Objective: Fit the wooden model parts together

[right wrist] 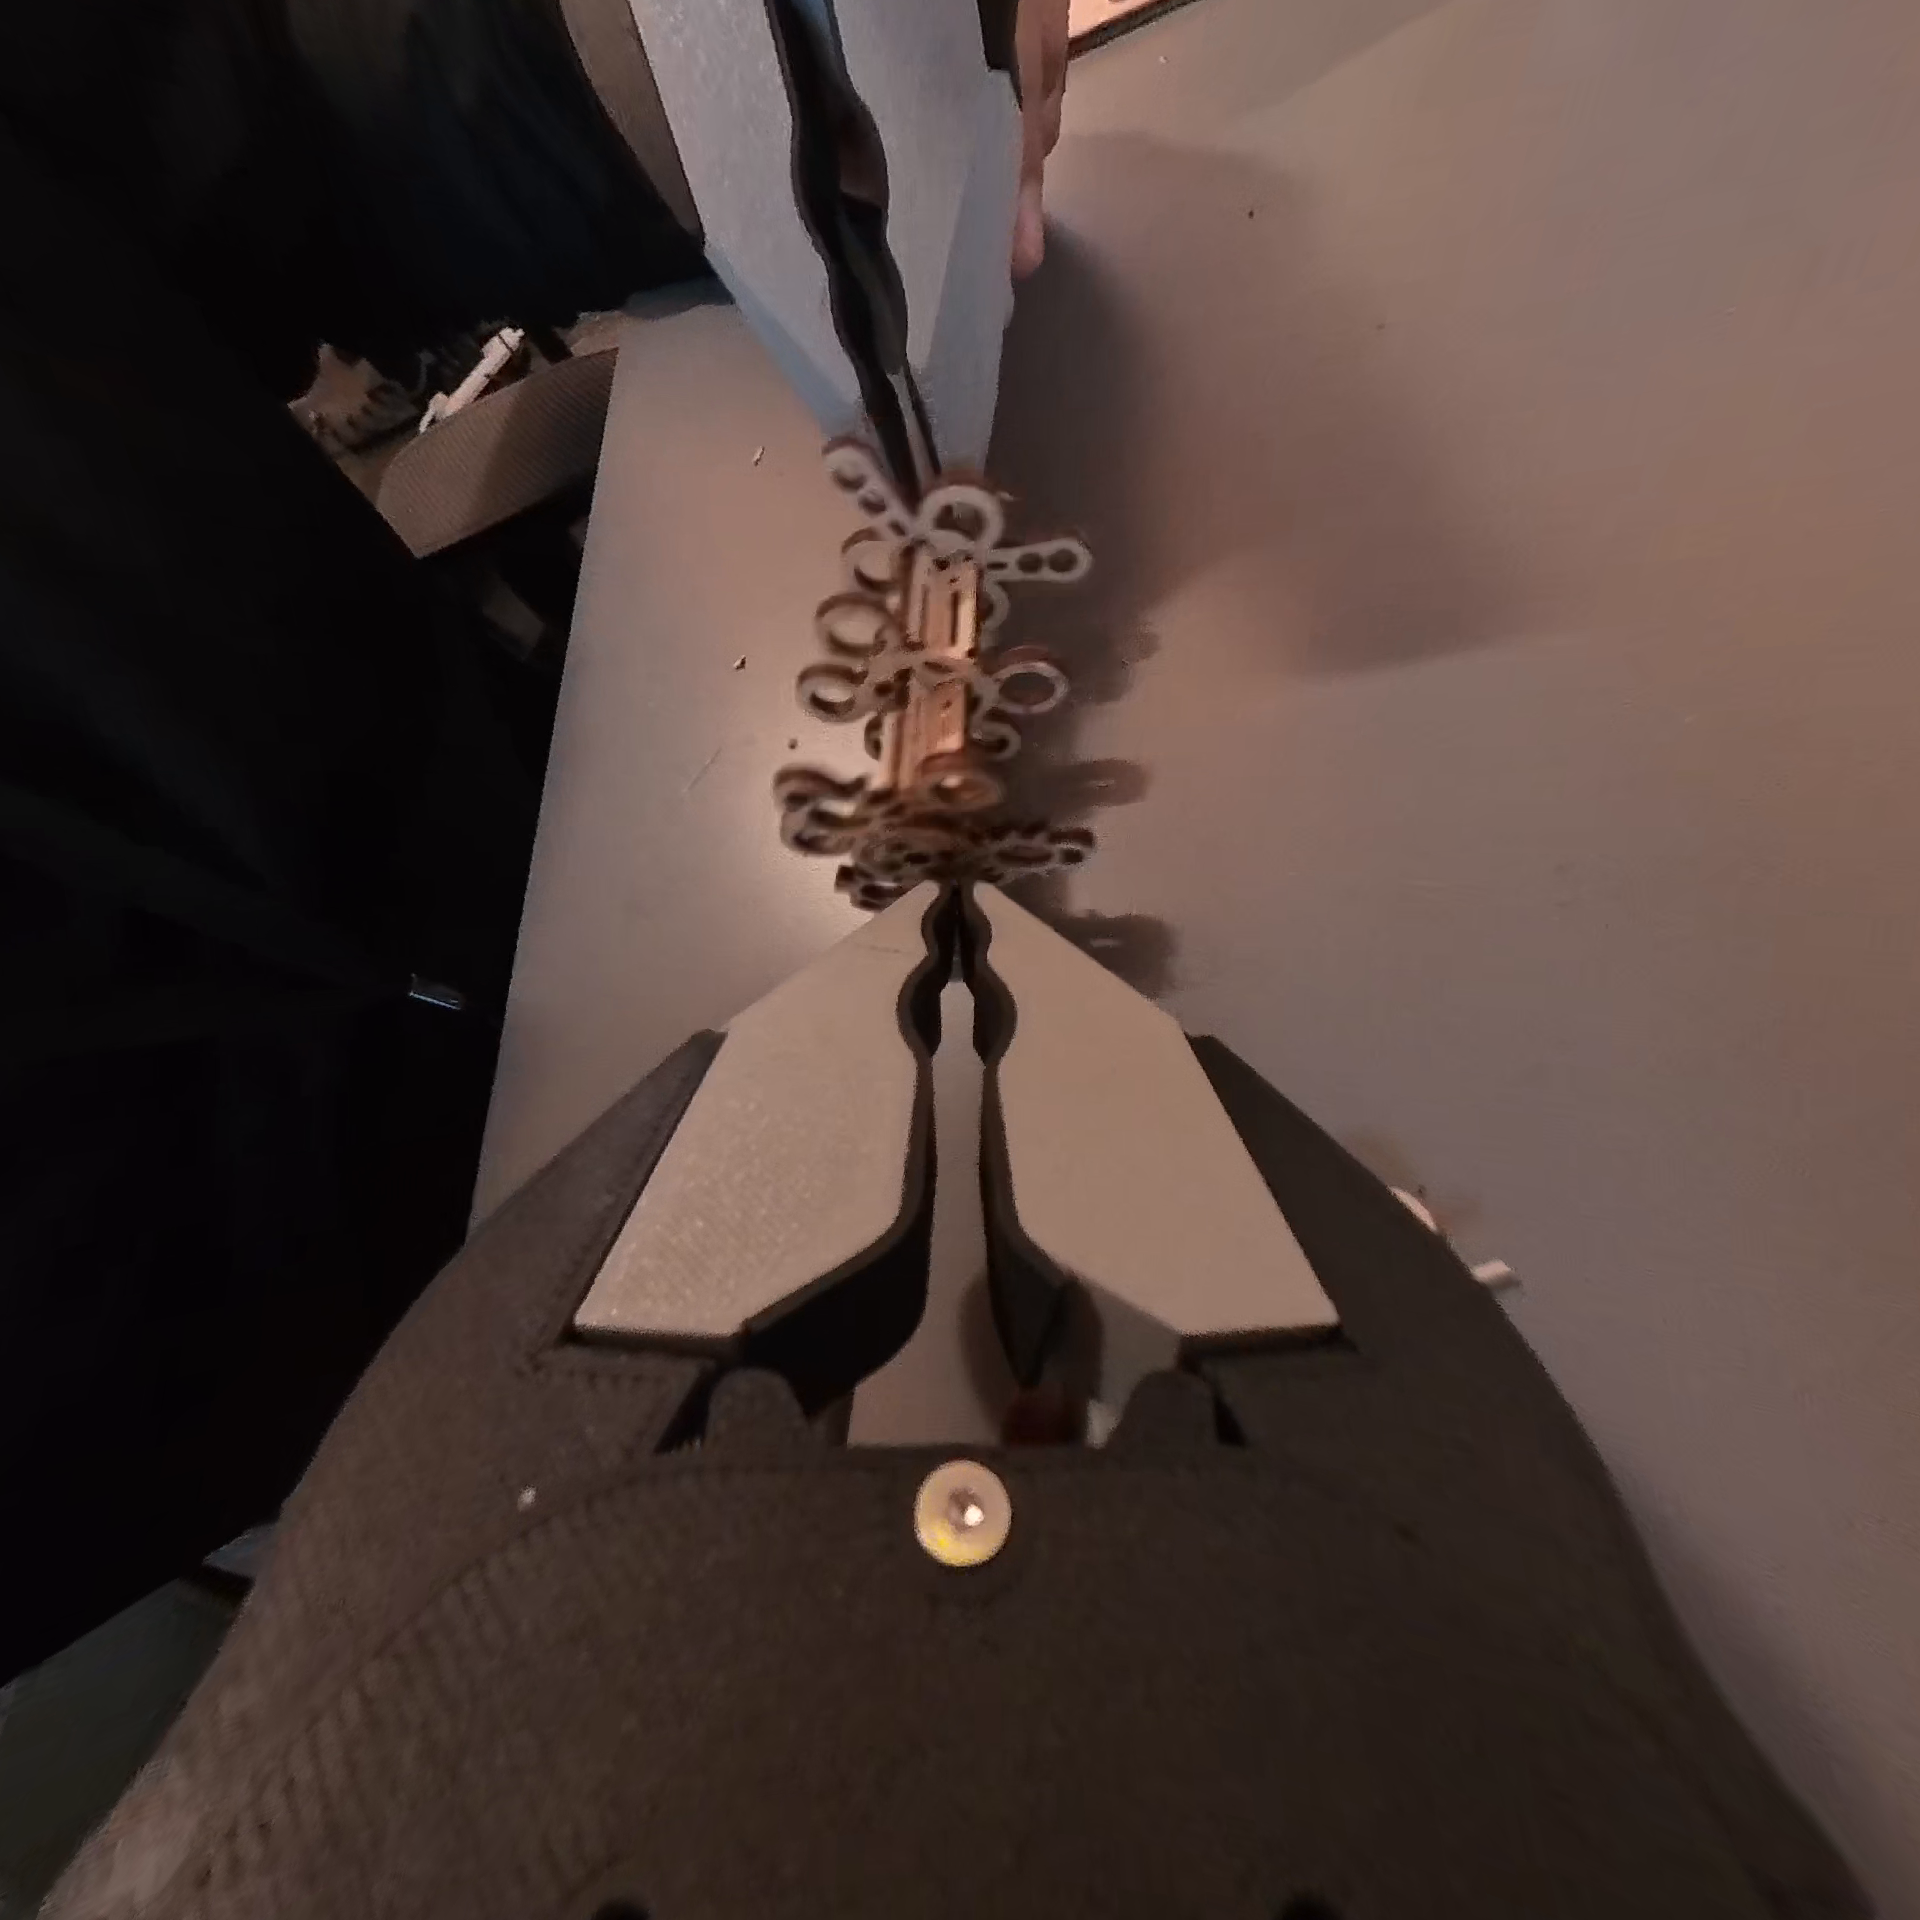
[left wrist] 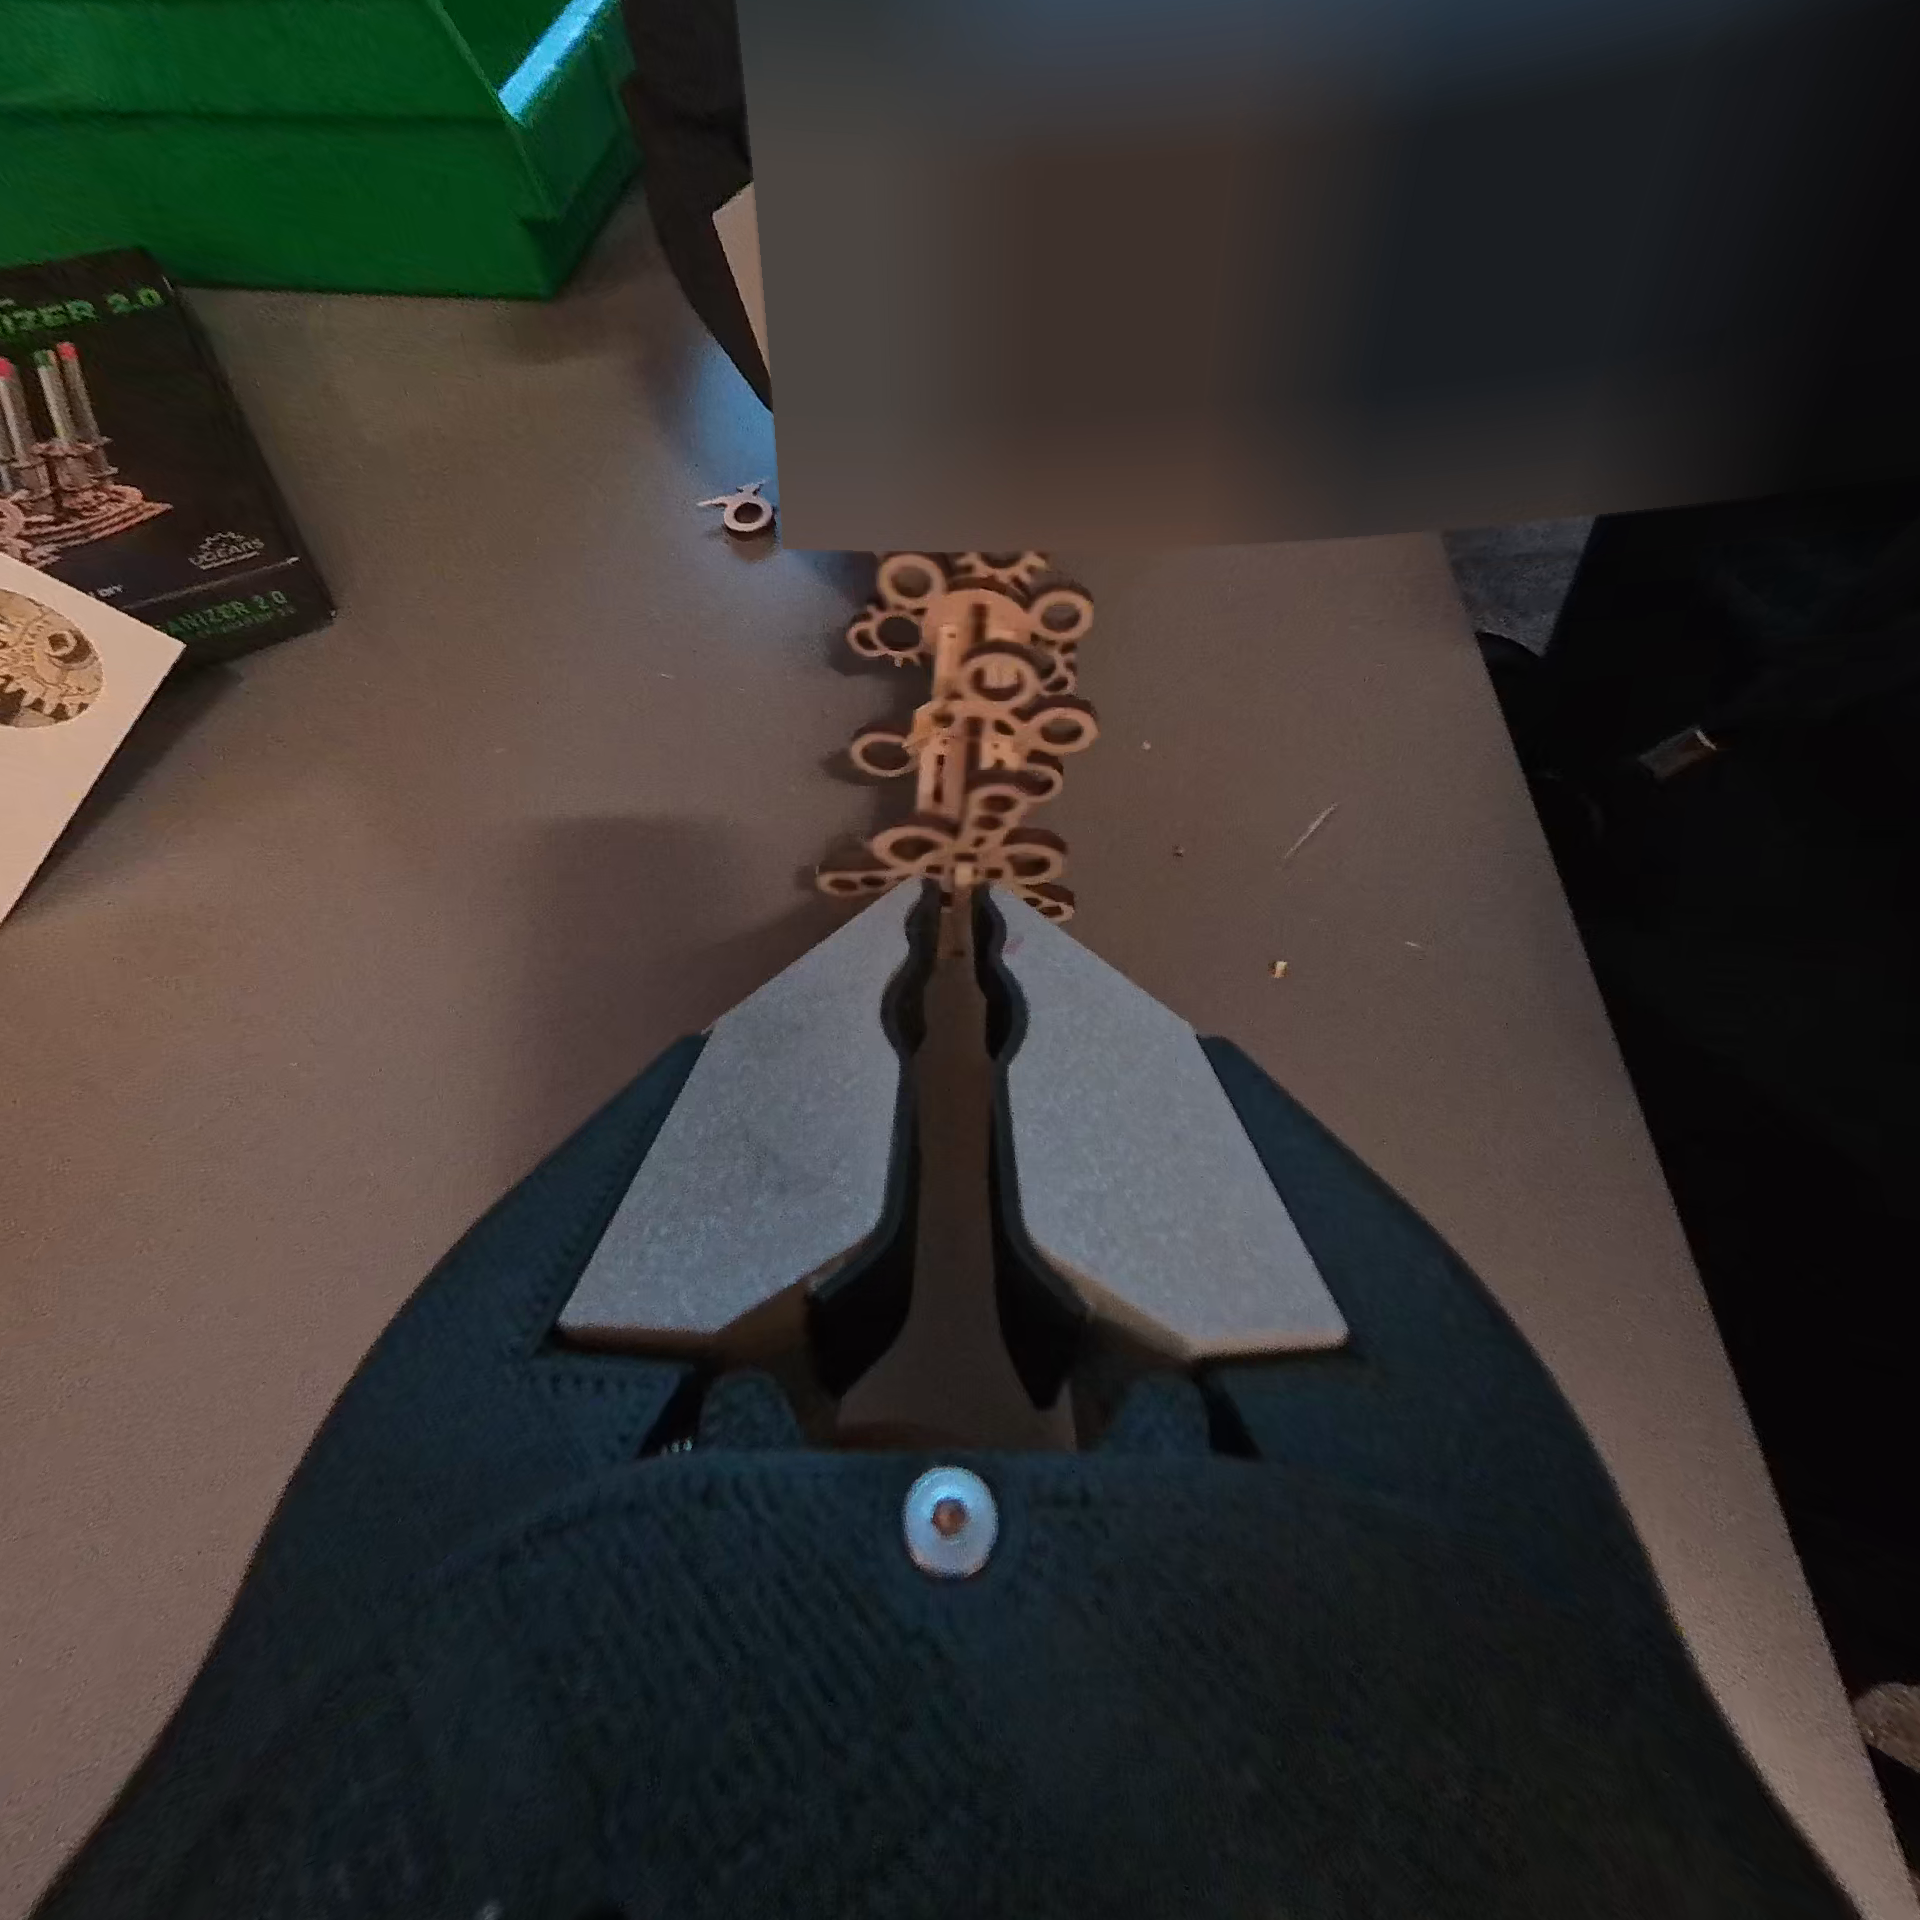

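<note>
The wooden model (left wrist: 971, 727) is a long assembly of several openwork discs on a central shaft, held in the air between both grippers. My left gripper (left wrist: 954, 902) is shut on its near end. In the left wrist view a blurred patch hides the far end. In the right wrist view my right gripper (right wrist: 956, 902) is shut on one end of the model (right wrist: 935, 675), and the left gripper (right wrist: 914, 442) grips the opposite end. A small loose wooden ring part (left wrist: 743, 511) lies on the grey table (left wrist: 416, 883).
A green bin (left wrist: 291, 156), a black kit box (left wrist: 114, 447) and a white sheet (left wrist: 62, 727) sit at the left. The table edge (left wrist: 1538, 935) runs close on the right, with dark floor beyond. A grey tray of parts (right wrist: 478, 447) lies off the table. A hand (right wrist: 1029, 156) holds the left gripper. The tips of one gripper are about 7 centimeters away from the tips of the other.
</note>
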### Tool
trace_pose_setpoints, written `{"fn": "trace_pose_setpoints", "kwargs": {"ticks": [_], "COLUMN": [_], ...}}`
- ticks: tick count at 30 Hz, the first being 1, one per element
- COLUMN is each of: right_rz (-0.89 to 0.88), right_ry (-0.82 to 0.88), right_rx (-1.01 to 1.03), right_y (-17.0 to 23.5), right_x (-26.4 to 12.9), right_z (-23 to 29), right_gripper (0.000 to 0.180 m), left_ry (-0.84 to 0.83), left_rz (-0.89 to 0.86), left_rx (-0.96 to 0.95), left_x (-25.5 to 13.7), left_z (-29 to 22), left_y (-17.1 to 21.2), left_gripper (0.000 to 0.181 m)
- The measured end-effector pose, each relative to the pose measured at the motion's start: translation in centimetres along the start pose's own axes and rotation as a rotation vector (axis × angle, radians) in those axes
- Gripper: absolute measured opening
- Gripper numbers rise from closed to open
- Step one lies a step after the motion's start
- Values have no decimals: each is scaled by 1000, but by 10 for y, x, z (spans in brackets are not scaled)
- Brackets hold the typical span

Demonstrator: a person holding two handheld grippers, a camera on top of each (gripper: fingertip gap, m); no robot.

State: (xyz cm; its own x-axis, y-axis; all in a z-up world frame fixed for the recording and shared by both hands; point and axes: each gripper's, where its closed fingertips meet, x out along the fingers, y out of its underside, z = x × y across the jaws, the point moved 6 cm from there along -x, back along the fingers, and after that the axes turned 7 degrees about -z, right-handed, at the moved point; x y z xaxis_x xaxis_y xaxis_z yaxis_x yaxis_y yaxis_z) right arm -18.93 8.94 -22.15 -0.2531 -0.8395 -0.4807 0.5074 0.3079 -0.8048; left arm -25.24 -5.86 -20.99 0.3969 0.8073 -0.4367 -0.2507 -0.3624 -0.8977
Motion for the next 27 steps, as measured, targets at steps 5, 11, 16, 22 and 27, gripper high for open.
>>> {"fn": "trace_pose_setpoints", "kwargs": {"ticks": [5, 11, 16, 22, 27], "right_rz": [1, -1, -11, -4, -2], "right_ry": [0, -1, -3, 13, 9], "right_rx": [-11, -23, -11, -20, -10], "right_y": [0, 0, -1, -1, 0], "right_x": [0, -1, -1, 0, -1], "right_z": [1, 4, 2, 2, 1], "right_gripper": [0, 0, 0, 0, 0], "left_ry": [12, 34, 56, 59, 60], "left_rz": [0, 16, 24, -12, -16], "left_rx": [7, 16, 36, 14, 10], "left_x": [0, 2, 6, 3, 3], "left_z": [-1, -3, -5, -4, -4], "left_y": [0, 1, 0, -3, -3], "left_gripper": [3, 4, 2, 2, 3]}}
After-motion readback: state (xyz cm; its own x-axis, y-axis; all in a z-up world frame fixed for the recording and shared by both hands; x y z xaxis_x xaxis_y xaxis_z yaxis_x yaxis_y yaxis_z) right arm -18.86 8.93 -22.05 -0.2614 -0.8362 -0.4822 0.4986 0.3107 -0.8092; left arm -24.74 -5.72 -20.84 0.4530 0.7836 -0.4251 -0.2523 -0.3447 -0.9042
